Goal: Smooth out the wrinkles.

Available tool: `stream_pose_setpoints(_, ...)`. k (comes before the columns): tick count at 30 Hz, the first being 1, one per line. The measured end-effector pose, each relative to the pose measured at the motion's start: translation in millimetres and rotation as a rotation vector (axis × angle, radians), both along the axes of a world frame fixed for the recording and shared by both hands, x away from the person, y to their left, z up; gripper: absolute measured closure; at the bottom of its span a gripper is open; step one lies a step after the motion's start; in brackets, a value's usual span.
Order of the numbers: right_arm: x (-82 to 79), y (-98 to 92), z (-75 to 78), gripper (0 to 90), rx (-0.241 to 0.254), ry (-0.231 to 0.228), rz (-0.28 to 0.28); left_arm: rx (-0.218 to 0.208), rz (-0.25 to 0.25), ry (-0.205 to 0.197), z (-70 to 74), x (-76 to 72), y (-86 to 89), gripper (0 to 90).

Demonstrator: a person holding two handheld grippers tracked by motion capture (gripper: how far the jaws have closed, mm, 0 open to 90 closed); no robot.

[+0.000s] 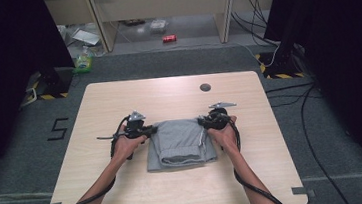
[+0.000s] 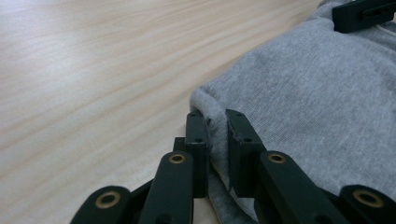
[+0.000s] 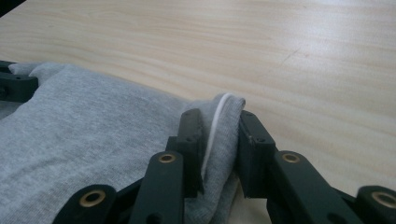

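Grey garment [image 1: 180, 142] edges pinched: left gripper [image 2: 217, 135], right gripper [image 3: 219, 135].

The small red object [image 1: 169, 38] on the floor beyond the desk [image 1: 119, 103] cannot be identified; the forearms are cut off at the bottom edge.

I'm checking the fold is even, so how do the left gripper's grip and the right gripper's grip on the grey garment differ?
The left gripper pinches the grey garment at its left edge; the right gripper pinches its right edge. A white cord runs through the fold held by the right gripper, while the left gripper holds plain grey fabric. Both are shut on a raised fold near the garment's far corners, low over the wooden table.
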State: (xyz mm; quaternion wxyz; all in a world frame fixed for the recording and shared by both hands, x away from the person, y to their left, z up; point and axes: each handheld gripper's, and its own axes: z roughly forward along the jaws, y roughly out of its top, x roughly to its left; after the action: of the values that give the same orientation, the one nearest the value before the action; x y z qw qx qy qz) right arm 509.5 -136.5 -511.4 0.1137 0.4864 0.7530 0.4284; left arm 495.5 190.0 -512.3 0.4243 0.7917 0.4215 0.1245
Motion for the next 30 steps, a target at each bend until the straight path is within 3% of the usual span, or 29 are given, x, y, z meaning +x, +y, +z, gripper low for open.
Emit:
stream_pose_setpoints(8,12.6,1.4,0.8,71.2,-0.005,0.015,-0.006,-0.006,0.018,0.010,-2.5,8.2,-0.3,79.4)
stream_pose_setpoints(12,13.0,-3.3,1.4,62.9,0.042,0.039,-0.037,-0.009,0.027,0.021,-2.1,9.2,1.5,72.2)
stream_pose_setpoints(15,11.0,-7.8,5.1,61.0,0.069,0.012,-0.063,-0.027,0.035,0.035,-1.9,9.0,4.1,65.6)
stream_pose_setpoints(18,10.5,-12.6,6.0,59.5,0.056,0.003,-0.083,-0.016,0.034,0.037,-1.5,6.9,5.6,63.8)
stream_pose_setpoints(21,11.4,-17.2,4.1,58.8,0.076,0.010,-0.128,-0.019,0.047,0.035,-1.6,6.3,9.4,63.5)
stream_pose_setpoints(30,3.9,-27.6,16.1,52.3,0.069,-0.009,-0.152,-0.094,0.069,0.045,10.5,-4.6,26.1,53.0)
